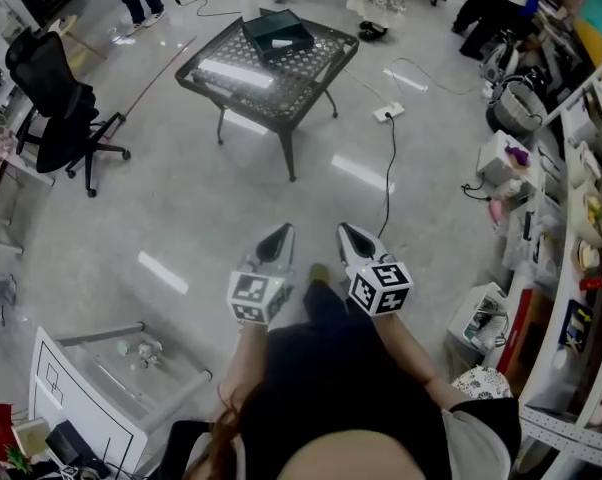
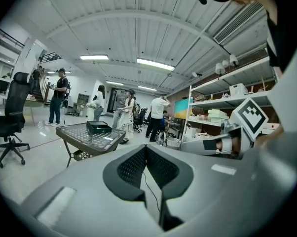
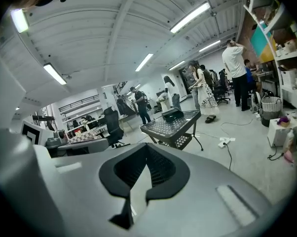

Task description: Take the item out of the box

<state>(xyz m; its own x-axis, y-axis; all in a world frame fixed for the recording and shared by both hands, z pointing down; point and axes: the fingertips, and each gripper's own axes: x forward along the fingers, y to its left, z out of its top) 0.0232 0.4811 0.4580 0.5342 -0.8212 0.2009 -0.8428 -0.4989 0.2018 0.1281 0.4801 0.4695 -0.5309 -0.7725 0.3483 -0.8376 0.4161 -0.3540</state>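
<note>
A dark open box (image 1: 277, 31) sits on a black mesh-top table (image 1: 311, 73) far ahead across the floor; what is inside it cannot be made out. The same box (image 2: 98, 127) on the table (image 2: 84, 137) shows in the left gripper view, and the box (image 3: 172, 115) on the table (image 3: 174, 128) in the right gripper view. My left gripper (image 1: 282, 235) and right gripper (image 1: 348, 232) are held side by side close to my body, well short of the table. Both point towards it. The left gripper (image 2: 146, 147) and the right gripper (image 3: 147, 146) are shut with nothing between the tips.
A black office chair (image 1: 56, 98) stands left of the table. A power strip (image 1: 386, 113) with a black cable (image 1: 389, 173) lies on the floor ahead right. Cluttered shelves (image 1: 581, 198) line the right side. A white cart (image 1: 101, 388) is at lower left. Several people stand beyond the table.
</note>
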